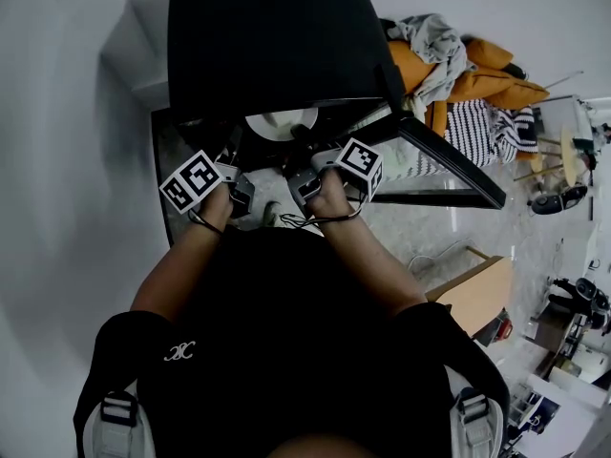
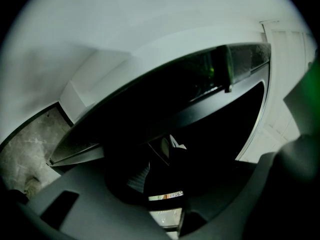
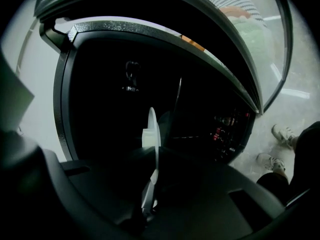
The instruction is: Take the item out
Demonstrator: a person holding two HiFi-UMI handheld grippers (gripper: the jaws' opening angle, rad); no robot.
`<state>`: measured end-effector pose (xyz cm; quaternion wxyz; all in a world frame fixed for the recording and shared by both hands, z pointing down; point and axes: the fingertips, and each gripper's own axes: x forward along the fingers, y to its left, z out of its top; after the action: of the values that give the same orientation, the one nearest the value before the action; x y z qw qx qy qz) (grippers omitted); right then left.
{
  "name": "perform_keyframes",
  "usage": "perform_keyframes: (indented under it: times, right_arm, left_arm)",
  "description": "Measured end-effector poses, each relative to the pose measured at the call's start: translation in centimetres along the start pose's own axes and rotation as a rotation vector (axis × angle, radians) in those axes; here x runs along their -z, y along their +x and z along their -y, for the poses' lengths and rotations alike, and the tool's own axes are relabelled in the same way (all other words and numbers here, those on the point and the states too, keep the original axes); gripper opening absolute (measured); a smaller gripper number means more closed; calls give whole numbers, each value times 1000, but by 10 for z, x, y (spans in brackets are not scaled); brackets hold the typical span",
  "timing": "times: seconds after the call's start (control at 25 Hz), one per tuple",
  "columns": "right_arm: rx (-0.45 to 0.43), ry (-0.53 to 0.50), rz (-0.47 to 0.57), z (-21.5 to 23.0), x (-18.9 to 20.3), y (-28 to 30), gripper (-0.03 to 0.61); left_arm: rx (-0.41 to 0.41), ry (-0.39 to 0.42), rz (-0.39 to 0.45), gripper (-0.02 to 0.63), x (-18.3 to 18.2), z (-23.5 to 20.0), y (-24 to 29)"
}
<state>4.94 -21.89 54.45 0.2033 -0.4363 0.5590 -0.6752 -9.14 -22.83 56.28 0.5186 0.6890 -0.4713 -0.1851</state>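
A white plate (image 1: pixel 280 122) pokes out of the dark opening of a black appliance (image 1: pixel 277 36) whose door (image 1: pixel 449 165) is swung open to the right. In the right gripper view the plate (image 3: pixel 152 129) stands edge-on, and my right gripper (image 3: pixel 150 184) is shut on its rim. In the head view that gripper (image 1: pixel 305 184) sits just below the plate. My left gripper (image 1: pixel 237 194) is beside it, at the opening's left. In the left gripper view its jaws (image 2: pixel 160 174) are lost in the dark cavity, with a pale sliver below them.
White wall closes in on the left. The open glass door (image 3: pixel 260 49) bounds the right side. An orange sofa with heaped clothes (image 1: pixel 458 74) and a wooden piece (image 1: pixel 477 289) stand to the right. The person's shoes (image 3: pixel 282 134) are on the marbled floor.
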Motion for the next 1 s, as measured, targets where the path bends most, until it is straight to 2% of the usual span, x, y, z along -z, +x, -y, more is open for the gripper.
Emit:
perform_keyframes:
  times: [0.24,0.48,0.76,1.0]
  right_arm:
    - [-54,-39,-12,-9,-2,-16,21]
    - [-60,-69,-32,-16,-1,-40,21]
    - [-60,-84,-50,-17,7,-66,21]
    - [-79,-113,-85,-18,10,-68,21]
  left_arm:
    - [-4,6,7,130,0,1,-1]
    - [-19,16,16,130,-3,3,1]
    - [-51,67,56,130,-7,6,-6]
    - [-95,151,114,132,-8,6,-2]
